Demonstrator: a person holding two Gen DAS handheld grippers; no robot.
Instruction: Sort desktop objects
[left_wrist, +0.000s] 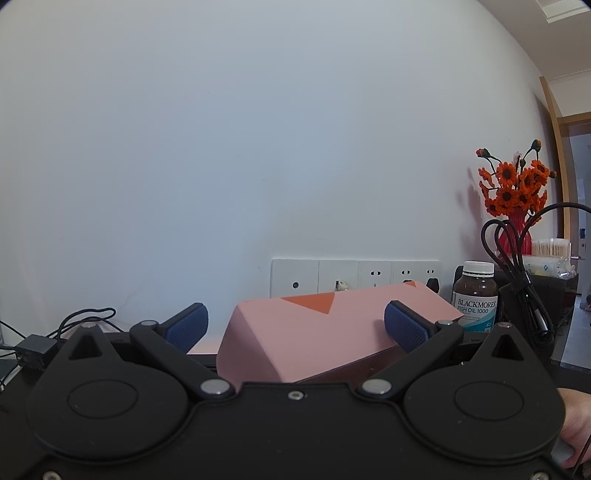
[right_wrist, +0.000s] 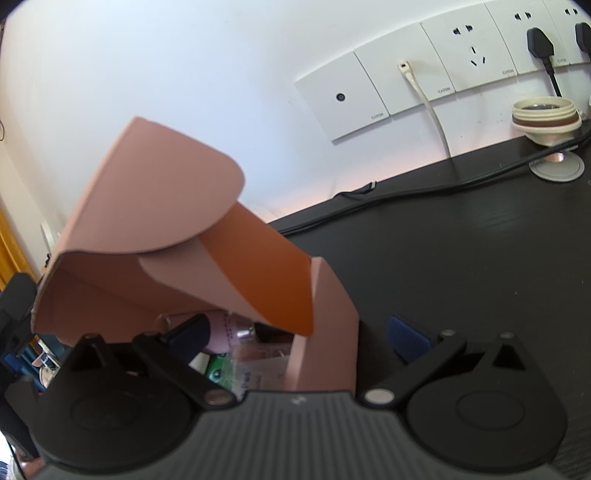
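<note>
A: Report task progress.

B: The pink box (right_wrist: 155, 236) stands on the black desk (right_wrist: 461, 266), flap raised. Small items (right_wrist: 221, 354) already lie inside; exact contents cannot be told. A fish oil bottle (left_wrist: 475, 299) stands just beside the box, apparently unsorted.

A: Gripper states?

B: Left gripper (left_wrist: 295, 326): fingers wide, box between them, right pad against its side, nothing clamped. Right gripper (right_wrist: 299, 334): fingers wide, straddling the box's front wall, holding nothing.

A: Legible text?

B: Bottle label: "BLACKMORES FISH OIL 1000". The wall sockets (right_wrist: 436, 66) carry small lettering, too small to confirm.
</note>
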